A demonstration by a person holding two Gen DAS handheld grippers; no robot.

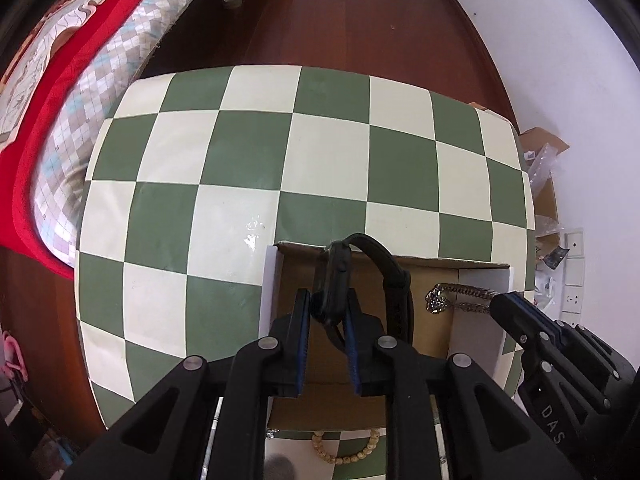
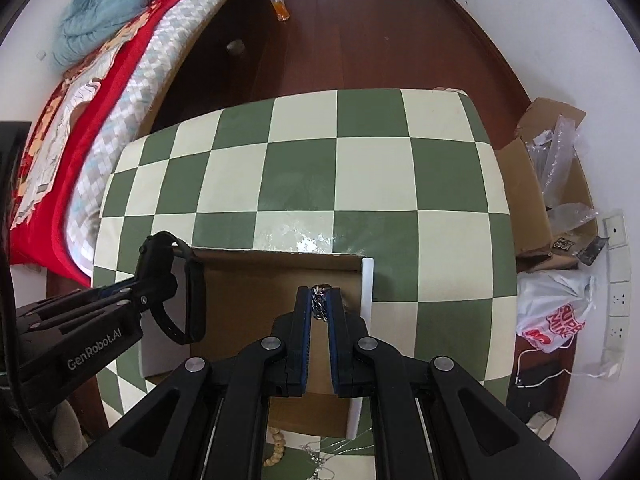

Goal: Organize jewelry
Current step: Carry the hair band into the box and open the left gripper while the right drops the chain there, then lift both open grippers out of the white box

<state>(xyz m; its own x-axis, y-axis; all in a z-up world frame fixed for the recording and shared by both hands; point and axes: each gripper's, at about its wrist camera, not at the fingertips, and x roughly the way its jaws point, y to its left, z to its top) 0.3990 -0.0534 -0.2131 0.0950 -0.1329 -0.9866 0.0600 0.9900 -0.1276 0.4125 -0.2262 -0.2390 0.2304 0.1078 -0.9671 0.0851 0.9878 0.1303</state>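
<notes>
An open cardboard box with white side walls sits on the green and cream checkered table. My left gripper is shut on a black smartwatch and holds it over the box's left part. My right gripper is shut on a silver chain over the box's right part. A beige bead bracelet lies on the table in front of the box. A thin silver necklace lies beside it.
The table stands on a dark wood floor. A bed with a red blanket is at the left. A cardboard box with plastic wrap and a white bag stand at the right wall.
</notes>
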